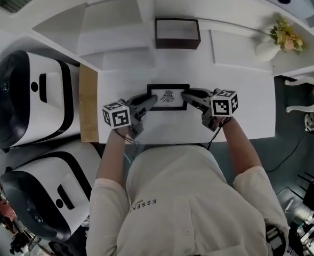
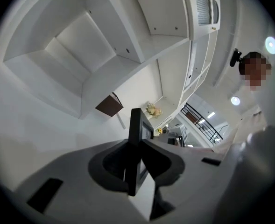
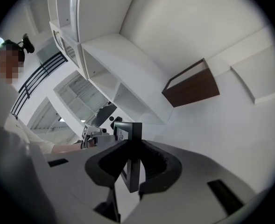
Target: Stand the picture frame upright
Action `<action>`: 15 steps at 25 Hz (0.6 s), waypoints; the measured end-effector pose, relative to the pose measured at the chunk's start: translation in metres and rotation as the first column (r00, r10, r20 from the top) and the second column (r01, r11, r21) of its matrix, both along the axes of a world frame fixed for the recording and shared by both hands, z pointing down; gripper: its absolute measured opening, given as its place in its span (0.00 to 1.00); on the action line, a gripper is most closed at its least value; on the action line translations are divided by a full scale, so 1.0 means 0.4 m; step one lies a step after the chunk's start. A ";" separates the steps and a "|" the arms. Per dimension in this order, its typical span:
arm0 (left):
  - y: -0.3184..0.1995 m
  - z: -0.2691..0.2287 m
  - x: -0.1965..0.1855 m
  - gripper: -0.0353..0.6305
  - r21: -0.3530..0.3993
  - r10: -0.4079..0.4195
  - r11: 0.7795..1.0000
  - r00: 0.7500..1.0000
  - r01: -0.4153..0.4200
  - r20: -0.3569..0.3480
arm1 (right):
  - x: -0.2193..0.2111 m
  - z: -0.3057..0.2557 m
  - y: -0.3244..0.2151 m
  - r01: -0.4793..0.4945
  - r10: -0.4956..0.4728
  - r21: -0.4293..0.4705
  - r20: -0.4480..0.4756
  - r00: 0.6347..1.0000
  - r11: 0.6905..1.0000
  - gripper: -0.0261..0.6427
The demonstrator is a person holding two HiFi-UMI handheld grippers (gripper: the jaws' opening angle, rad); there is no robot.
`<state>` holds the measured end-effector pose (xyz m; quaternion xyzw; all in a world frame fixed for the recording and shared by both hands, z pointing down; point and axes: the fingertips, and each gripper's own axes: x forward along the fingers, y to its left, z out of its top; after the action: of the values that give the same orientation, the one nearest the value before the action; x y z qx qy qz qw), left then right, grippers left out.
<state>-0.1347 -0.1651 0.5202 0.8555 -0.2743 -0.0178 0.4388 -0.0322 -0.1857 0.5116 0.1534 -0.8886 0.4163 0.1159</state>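
White shelving [image 1: 114, 31] backs a white tabletop [image 1: 252, 105], with two bulky white-and-black machines [image 1: 23, 97] standing off its left side. On the shelf ledge behind sit a dark brown box [image 1: 177, 33] and, further right, a vase of flowers [image 1: 279, 39], both well apart from the work.

Near the front edge of the tabletop is the picture frame [image 1: 168, 97], black-bordered and with its printed face turned up toward the head camera, so it is not yet upright. The left gripper [image 1: 150, 100] has it by the left edge and the right gripper [image 1: 186, 96] by the right edge. Each gripper view shows the frame edge-on between narrow jaws, the dark pads closed against its two faces. Whether its lower edge touches the tabletop cannot be told.

The step in hand looks like tipping the frame up to vertical. To do it well, both wrists should roll together at one pace, so the frame does not twist between the grips. The lower edge should settle flat on the tabletop before either grip eases. No view shows a back prop, so it seems wise to free one side first and watch for a lean before letting go the other
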 end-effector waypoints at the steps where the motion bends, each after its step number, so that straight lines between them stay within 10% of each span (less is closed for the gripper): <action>1: -0.011 -0.002 -0.012 0.16 0.005 0.008 1.000 1.000 -0.008 0.001 | -0.012 -0.001 -0.010 -0.008 0.008 0.010 -0.005 1.000 1.000 0.18; 15: -0.164 0.048 -0.135 0.18 0.135 0.055 0.988 0.981 -0.081 0.185 | -0.129 0.066 -0.155 -0.114 0.140 0.145 -0.177 0.974 0.983 0.18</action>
<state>-0.1885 -0.2308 0.5396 0.8915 -0.2816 0.0556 0.3505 -0.0837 -0.2478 0.5379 0.2558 -0.8881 0.3462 0.1611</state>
